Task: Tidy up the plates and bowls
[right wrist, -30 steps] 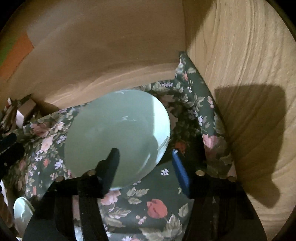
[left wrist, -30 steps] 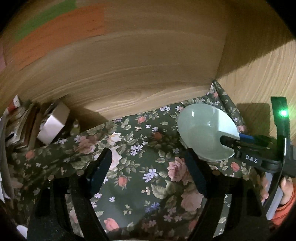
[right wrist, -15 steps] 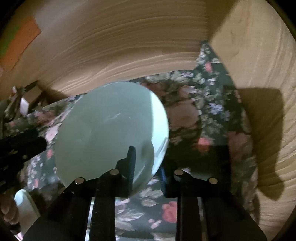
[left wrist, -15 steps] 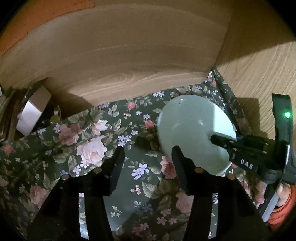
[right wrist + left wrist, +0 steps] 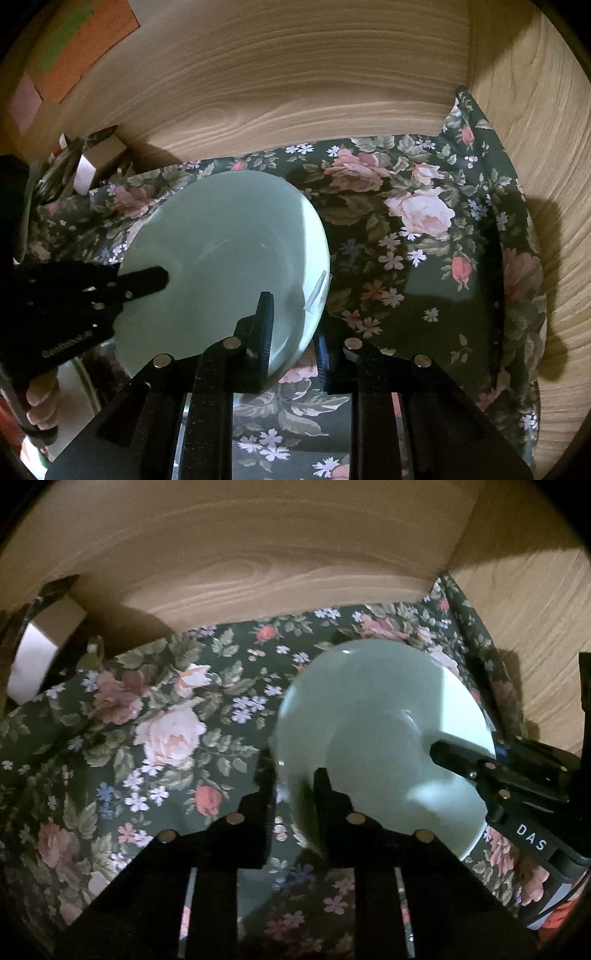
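A pale green plate [image 5: 373,716] is held above the floral cloth, tilted, inside a wooden cupboard. My left gripper [image 5: 293,775] is shut on the plate's left rim. My right gripper [image 5: 293,314] is shut on the plate [image 5: 221,258] at its right rim. Each gripper shows in the other's view: the right one [image 5: 480,768] at the plate's right edge, the left one [image 5: 122,284] at its left edge.
The floral cloth [image 5: 424,221] covers the shelf floor. Wooden walls stand at the back [image 5: 258,554] and right [image 5: 535,147]. A small cardboard box [image 5: 40,638] and clutter sit at the back left. Coloured paper notes [image 5: 74,51] are stuck on the back wall.
My right gripper closed on the plate's right rim. My left gripper moved right to the plate and closed on its left rim.
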`<control>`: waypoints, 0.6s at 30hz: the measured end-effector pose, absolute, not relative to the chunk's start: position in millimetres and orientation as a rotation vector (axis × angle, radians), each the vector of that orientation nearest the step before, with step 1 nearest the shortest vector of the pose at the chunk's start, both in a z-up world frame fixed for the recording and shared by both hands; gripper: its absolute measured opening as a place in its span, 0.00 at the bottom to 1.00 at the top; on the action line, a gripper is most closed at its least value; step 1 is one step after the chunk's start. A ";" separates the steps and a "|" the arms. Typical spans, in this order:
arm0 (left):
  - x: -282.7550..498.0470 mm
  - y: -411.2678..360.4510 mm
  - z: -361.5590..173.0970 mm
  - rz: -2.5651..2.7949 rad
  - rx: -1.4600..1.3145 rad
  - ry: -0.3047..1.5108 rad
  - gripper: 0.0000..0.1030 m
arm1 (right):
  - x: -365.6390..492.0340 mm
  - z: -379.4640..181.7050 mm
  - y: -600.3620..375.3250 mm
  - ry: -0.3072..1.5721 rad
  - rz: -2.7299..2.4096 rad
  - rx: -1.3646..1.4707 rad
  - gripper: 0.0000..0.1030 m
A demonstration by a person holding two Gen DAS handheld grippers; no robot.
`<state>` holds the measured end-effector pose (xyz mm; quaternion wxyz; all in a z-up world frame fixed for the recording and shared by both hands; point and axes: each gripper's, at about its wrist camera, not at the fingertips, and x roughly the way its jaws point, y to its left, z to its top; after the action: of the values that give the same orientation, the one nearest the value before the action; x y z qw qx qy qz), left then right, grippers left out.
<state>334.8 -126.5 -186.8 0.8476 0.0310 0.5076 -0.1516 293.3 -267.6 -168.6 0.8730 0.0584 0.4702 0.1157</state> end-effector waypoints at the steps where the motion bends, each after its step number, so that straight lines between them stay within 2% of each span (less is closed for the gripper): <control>1: 335.5 -128.6 -188.7 -0.322 0.067 1.075 0.16 | 291.8 -168.4 -268.3 0.981 0.242 0.122 0.18; 11: 339.2 -128.1 -191.3 -0.300 0.025 1.081 0.15 | 289.9 -164.4 -267.8 0.967 0.234 0.103 0.18; 18: 327.0 -121.9 -171.8 -0.297 0.032 1.034 0.15 | 279.8 -145.1 -269.8 0.924 0.247 0.115 0.18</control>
<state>327.0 -121.9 -171.8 0.8588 0.0152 0.4922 -0.1413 279.8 -269.8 -145.1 0.8862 0.0552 0.4444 0.1188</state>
